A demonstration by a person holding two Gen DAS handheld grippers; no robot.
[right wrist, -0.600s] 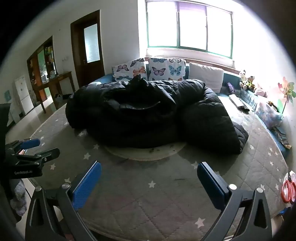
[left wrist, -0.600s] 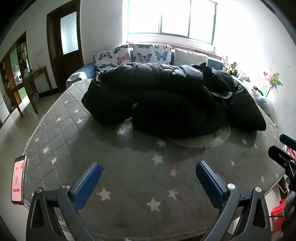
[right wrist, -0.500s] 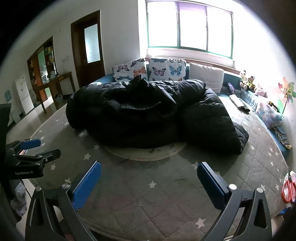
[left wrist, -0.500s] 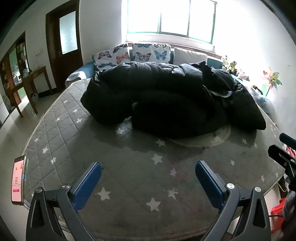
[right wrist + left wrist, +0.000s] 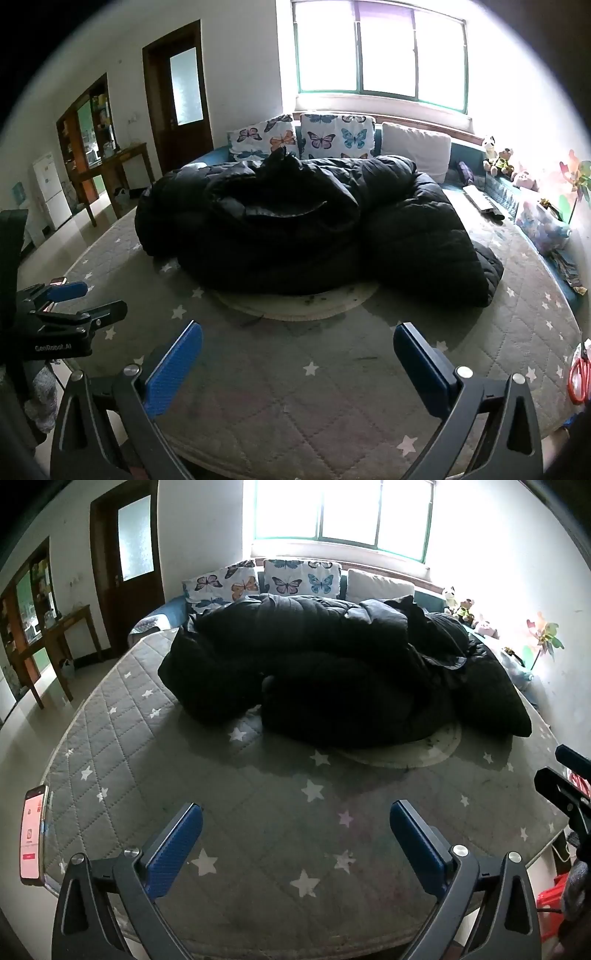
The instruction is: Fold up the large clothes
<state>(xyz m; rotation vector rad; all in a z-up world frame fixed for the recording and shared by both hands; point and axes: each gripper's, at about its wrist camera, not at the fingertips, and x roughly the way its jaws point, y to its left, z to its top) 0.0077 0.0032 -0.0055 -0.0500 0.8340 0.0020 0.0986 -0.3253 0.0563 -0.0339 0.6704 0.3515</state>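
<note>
A big black puffy coat [image 5: 332,675] lies crumpled in a heap on the grey star-patterned mattress [image 5: 258,812]; it also shows in the right wrist view [image 5: 303,229]. My left gripper [image 5: 295,834] is open and empty, above the mattress's near edge, well short of the coat. My right gripper [image 5: 297,354] is open and empty, also at the near edge, to the right of the left one. Each gripper shows at the edge of the other's view: the right one [image 5: 569,786] and the left one [image 5: 70,306].
A pale round mat [image 5: 295,306] lies under the coat's near edge. Butterfly cushions [image 5: 280,579] and a white pillow [image 5: 415,151] line the back under the window. A lit phone [image 5: 33,834] stands at the mattress's left edge. Red scissors [image 5: 578,376] lie at the right edge. A wooden table [image 5: 118,166] stands at the left.
Both grippers have barely moved; the left view has drifted very slightly. The coat lies as before.
</note>
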